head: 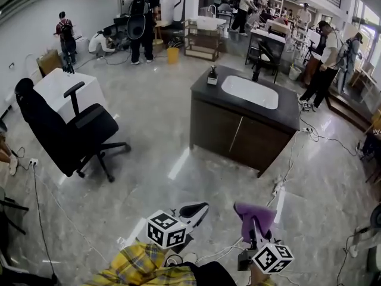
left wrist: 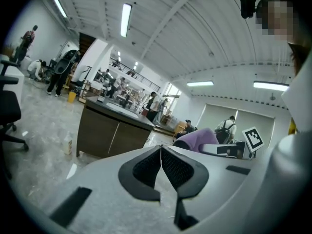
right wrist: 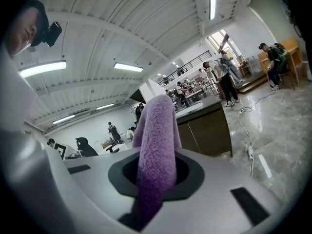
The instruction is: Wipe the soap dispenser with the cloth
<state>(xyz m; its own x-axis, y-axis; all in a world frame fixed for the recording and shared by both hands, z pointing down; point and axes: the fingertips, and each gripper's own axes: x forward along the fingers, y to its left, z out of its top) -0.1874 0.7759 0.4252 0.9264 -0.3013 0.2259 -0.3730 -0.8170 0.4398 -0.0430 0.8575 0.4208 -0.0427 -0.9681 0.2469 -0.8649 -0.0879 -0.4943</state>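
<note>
The soap dispenser [head: 212,74], small and dark, stands on the left corner of a dark sink counter [head: 205,94] across the floor, well away from both grippers. My right gripper [head: 255,218] is shut on a purple cloth [head: 254,213], which stands up out of its jaws; in the right gripper view the cloth [right wrist: 157,140] fills the gap and hides the pads. My left gripper [head: 198,208] is shut and holds nothing, its black pads [left wrist: 146,167] meeting edge to edge. Both point toward the counter [left wrist: 112,128], seen also in the right gripper view [right wrist: 207,126].
A black office chair [head: 71,130] and a white table [head: 62,88] stand to the left. Cables and a power strip [head: 277,188] lie on the floor right of the counter. A small bottle [left wrist: 68,143] stands on the floor. A person [head: 324,64] stands beyond the counter; others are farther back.
</note>
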